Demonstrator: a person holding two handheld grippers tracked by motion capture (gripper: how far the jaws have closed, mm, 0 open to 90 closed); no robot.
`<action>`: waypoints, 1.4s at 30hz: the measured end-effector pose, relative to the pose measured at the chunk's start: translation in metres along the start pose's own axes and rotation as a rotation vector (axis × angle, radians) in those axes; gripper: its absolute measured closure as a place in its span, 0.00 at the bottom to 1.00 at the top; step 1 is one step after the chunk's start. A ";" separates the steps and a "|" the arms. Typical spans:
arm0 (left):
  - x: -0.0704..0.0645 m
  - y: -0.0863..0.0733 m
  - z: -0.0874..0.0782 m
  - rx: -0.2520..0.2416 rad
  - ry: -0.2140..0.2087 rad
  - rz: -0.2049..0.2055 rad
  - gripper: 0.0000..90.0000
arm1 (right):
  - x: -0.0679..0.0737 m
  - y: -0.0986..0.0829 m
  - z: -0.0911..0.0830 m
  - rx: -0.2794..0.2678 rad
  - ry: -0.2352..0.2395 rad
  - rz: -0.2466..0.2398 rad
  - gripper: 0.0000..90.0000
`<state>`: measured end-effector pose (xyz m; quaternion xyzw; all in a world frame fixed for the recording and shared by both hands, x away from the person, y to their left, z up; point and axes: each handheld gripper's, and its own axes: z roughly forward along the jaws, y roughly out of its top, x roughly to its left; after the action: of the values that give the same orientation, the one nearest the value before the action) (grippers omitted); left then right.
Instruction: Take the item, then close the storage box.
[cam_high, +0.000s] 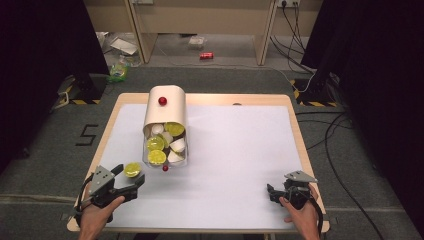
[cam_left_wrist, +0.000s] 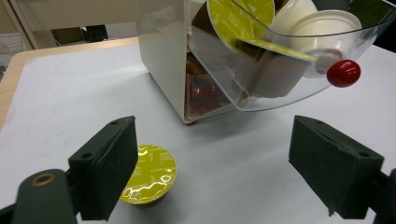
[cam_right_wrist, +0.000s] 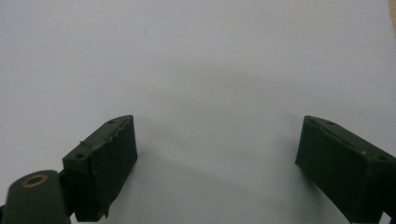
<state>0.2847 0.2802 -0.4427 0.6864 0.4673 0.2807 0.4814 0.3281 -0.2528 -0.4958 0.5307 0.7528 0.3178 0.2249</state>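
A cream capsule box (cam_high: 165, 111) stands on the white mat with its clear drawer (cam_high: 165, 147) pulled out toward me. The drawer holds several capsules, some yellow-lidded and some white, and a red knob (cam_high: 165, 168) sits on its front. In the left gripper view the drawer (cam_left_wrist: 280, 65) and knob (cam_left_wrist: 343, 73) hang above the mat. One yellow-lidded capsule (cam_high: 132, 169) stands alone on the mat. My left gripper (cam_high: 129, 176) is open right beside it, and the capsule (cam_left_wrist: 148, 175) sits against the left jaw's inner side. My right gripper (cam_high: 271, 194) rests open at the near right, with bare mat between its jaws (cam_right_wrist: 215, 163).
The white mat (cam_high: 235, 150) covers most of the wooden table (cam_high: 295, 107). A second red knob (cam_high: 162, 101) sits on top of the box. Cables (cam_high: 330, 135) and black stands are on the floor around the table, and a red can (cam_high: 206, 55) lies far behind.
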 end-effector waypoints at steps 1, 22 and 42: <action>-0.001 0.000 0.000 -0.001 0.000 0.002 0.17 | 0.000 0.000 0.000 0.001 0.000 0.000 0.14; -0.004 0.000 -0.009 -0.018 0.010 0.007 0.17 | 0.000 0.000 0.000 0.001 0.001 0.002 0.14; -0.008 0.006 0.004 -0.019 0.013 0.018 0.17 | 0.000 0.000 0.000 0.002 0.001 0.002 0.14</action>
<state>0.2867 0.2705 -0.4378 0.6840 0.4617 0.2938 0.4824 0.3282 -0.2527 -0.4957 0.5316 0.7526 0.3179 0.2236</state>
